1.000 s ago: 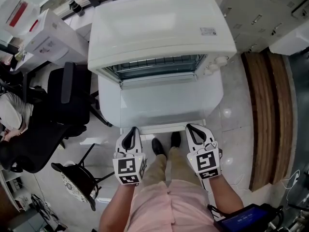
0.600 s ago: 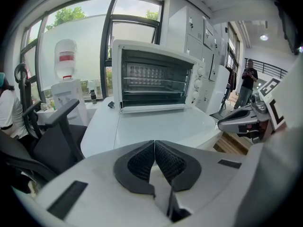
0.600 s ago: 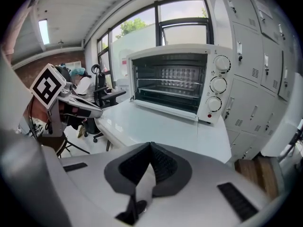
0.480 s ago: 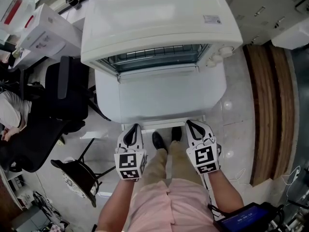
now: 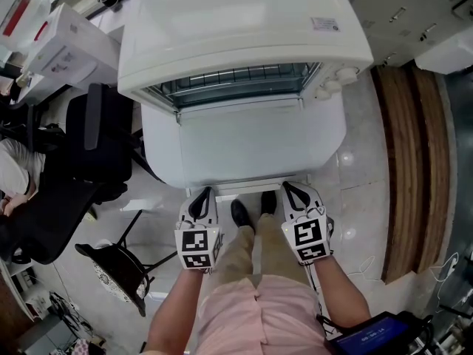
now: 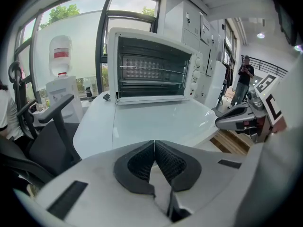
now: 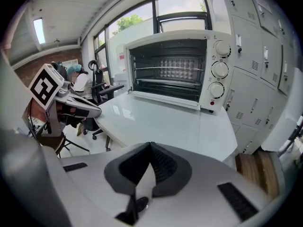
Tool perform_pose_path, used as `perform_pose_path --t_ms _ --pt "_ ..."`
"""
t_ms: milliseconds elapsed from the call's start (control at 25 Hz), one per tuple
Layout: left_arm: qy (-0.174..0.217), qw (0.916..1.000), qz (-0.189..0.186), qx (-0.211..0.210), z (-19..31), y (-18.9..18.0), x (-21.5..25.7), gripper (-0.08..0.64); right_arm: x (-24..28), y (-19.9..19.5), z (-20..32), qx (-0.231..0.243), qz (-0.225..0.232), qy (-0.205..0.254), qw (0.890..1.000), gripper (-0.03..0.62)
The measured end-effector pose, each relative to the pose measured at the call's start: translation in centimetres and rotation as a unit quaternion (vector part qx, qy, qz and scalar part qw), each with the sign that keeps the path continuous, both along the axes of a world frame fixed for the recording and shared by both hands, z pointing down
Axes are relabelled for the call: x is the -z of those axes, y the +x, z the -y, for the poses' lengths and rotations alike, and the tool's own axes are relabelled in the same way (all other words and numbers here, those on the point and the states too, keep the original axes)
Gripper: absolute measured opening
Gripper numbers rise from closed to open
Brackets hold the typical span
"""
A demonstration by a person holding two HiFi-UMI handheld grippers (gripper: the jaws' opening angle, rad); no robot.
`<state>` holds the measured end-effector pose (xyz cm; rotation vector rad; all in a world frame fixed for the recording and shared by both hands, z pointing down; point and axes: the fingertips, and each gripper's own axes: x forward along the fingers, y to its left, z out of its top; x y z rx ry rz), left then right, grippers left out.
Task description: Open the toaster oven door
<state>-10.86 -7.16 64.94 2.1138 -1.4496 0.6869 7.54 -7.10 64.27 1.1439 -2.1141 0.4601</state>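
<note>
My left gripper & right gripper: white shells, black ribbed pads, each w/ a cube of blk-on-white square markers. Toaster oven is cream-white outside, dark inside w/ a silver wire rack; knobs white, small red dot below them. Table glossy white. Office chair off the table's left edge is black. Shorts pink, shoes black. Floor pale grey tile; wood strip brown. Water dispenser white w/ a red band.
</note>
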Motion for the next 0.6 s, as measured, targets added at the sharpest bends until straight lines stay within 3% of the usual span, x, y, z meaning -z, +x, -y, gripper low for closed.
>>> perform_pose_path --t_ms 600 --pt "-0.007 0.9998 0.013 -0.011 0.2 -0.1 -1.9 0.014 -2.1 0.1 0.1 -0.005 0.003 -0.008 1.000 0.002"
